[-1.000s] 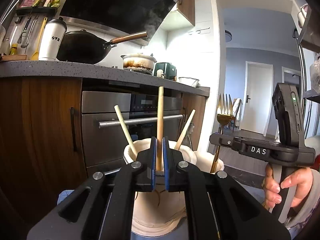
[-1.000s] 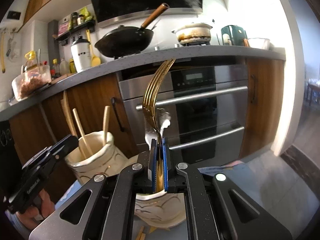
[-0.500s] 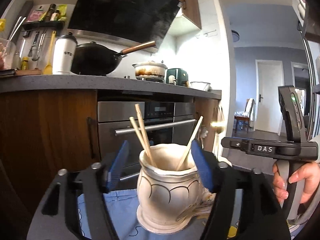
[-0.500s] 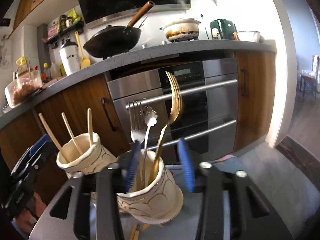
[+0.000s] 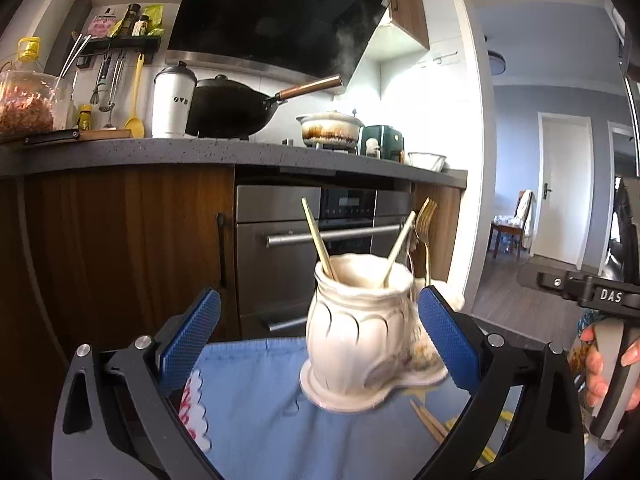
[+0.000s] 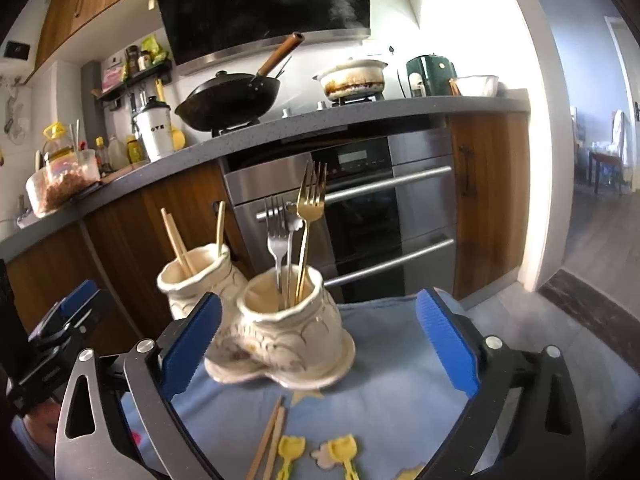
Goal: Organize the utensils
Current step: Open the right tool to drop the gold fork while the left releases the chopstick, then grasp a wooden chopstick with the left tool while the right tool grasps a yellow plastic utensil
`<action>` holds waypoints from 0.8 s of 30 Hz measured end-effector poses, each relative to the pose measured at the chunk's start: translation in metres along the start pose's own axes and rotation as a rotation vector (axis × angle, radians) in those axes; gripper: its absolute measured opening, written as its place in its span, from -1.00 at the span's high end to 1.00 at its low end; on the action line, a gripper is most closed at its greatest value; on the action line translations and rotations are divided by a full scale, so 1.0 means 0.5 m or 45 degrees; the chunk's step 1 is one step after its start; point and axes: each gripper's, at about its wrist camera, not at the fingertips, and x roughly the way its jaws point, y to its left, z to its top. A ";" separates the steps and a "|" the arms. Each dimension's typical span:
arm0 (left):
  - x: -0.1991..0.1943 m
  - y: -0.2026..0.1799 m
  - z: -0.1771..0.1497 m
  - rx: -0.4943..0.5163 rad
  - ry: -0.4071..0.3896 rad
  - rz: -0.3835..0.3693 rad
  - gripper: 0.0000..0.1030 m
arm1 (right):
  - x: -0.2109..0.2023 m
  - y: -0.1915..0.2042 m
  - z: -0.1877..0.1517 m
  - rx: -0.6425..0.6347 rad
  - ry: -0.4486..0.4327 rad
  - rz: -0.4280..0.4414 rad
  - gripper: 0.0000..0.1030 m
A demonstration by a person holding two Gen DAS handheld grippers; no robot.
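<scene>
A cream ceramic twin-cup holder stands on a blue cloth. Its left cup holds wooden chopsticks. Its right cup holds a gold fork, a silver fork and a white-handled piece. My left gripper is opening wide, a little back from the chopstick cup, with nothing pressed by its blue pads. My right gripper is also opening wide, in front of the fork cup and touching nothing. A loose pair of chopsticks lies on the cloth near me.
Small yellow utensils lie beside the loose chopsticks. A hand holds the right gripper's grip at the picture's right edge. Behind the table stand a steel oven, wooden cabinets and a counter with a wok.
The left gripper let go of a chopstick into the left cup, the right let go of the gold fork into the right cup. Both opened wide and drew back from the holder.
</scene>
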 end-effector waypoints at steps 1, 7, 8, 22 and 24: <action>-0.007 -0.003 -0.004 0.001 0.013 -0.004 -0.89 | -0.008 0.000 -0.004 -0.001 0.001 -0.002 -0.90; -0.022 -0.019 -0.031 0.039 0.073 -0.005 -0.90 | -0.048 -0.008 -0.023 0.004 -0.006 -0.028 -0.90; -0.024 -0.020 -0.035 0.038 0.083 -0.005 -0.90 | -0.052 -0.009 -0.026 0.005 -0.008 -0.035 -0.90; -0.010 -0.038 -0.095 0.004 0.232 -0.068 -0.90 | -0.052 -0.068 -0.096 0.107 0.055 -0.097 -0.90; -0.007 -0.042 -0.101 0.006 0.255 -0.078 -0.89 | -0.044 -0.079 -0.106 0.123 0.076 -0.104 -0.90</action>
